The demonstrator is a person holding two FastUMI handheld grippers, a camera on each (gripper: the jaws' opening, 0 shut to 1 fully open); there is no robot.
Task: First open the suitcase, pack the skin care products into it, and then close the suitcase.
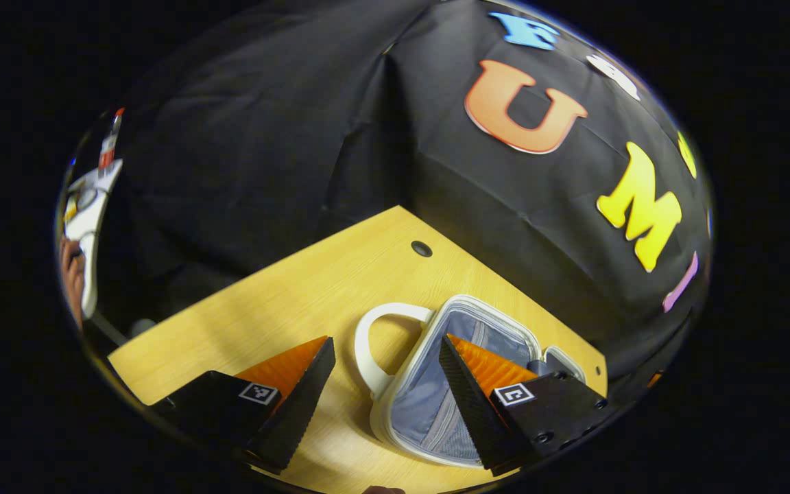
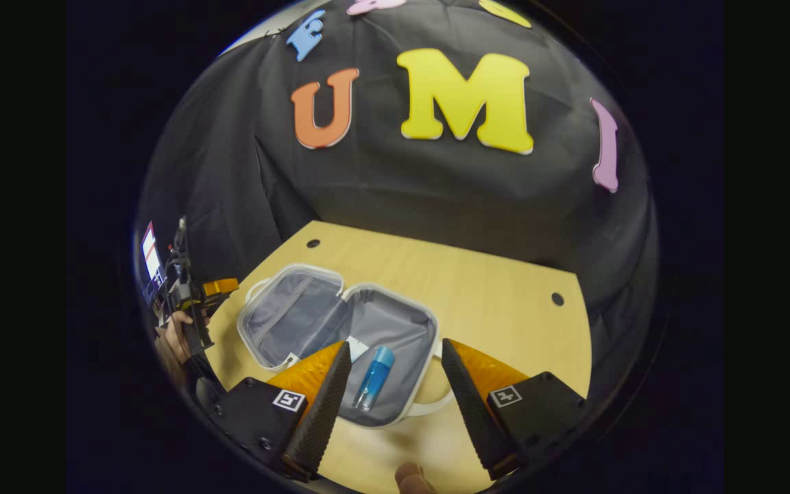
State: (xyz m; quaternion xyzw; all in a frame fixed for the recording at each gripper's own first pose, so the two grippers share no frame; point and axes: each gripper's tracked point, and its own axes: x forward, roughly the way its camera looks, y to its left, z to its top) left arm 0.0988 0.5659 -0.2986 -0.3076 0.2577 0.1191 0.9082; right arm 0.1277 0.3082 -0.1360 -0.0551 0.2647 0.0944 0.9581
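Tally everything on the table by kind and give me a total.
Open suitcase: 1
Blue skin care bottle, lying inside the suitcase: 1
Total: 2

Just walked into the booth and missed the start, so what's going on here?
A person is packing a small white hard-shell suitcase with grey lining, which lies open flat on the light wooden table. A blue skin care bottle already lies in its nearer half. The right gripper hangs open just above that bottle, holding nothing. The left gripper is also open and empty, over the suitcase's handle side. The lid is not yet closed.
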